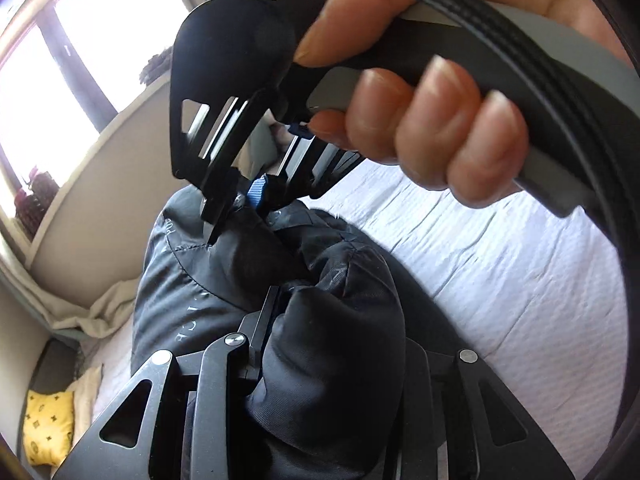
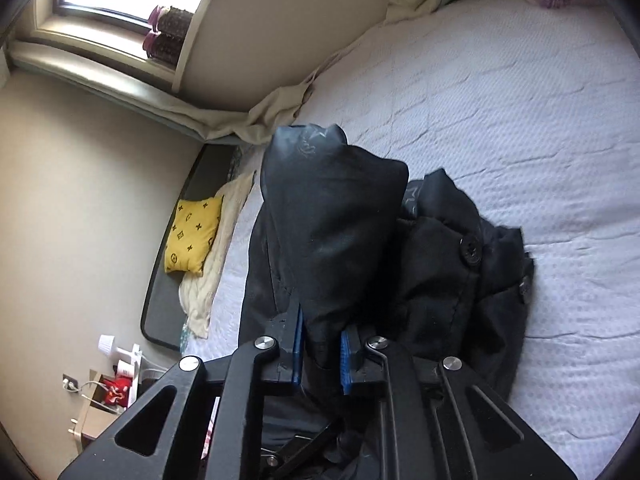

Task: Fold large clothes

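A large black padded coat (image 2: pixel 440 272) with a big black button (image 2: pixel 469 251) lies bunched on the white bed (image 2: pixel 500 100). My right gripper (image 2: pixel 322 360) is shut on a thick fold of the coat between its blue pads (image 2: pixel 346 362); the fold stands up in front of the camera. In the left wrist view my left gripper (image 1: pixel 304 344) is shut on another bulge of the coat (image 1: pixel 336 360), lifted off the bed. The right gripper (image 1: pixel 236 208) shows there too, held by a hand (image 1: pixel 432 128), biting the coat just beyond.
A wall and window ledge with dark plant pots (image 2: pixel 168 32) run along the bed's far side. A yellow patterned cushion (image 2: pixel 194 236) and cream cloth (image 2: pixel 208 280) lie at the bed's edge. A small bedside stand with cables (image 2: pixel 104 392) stands on the floor.
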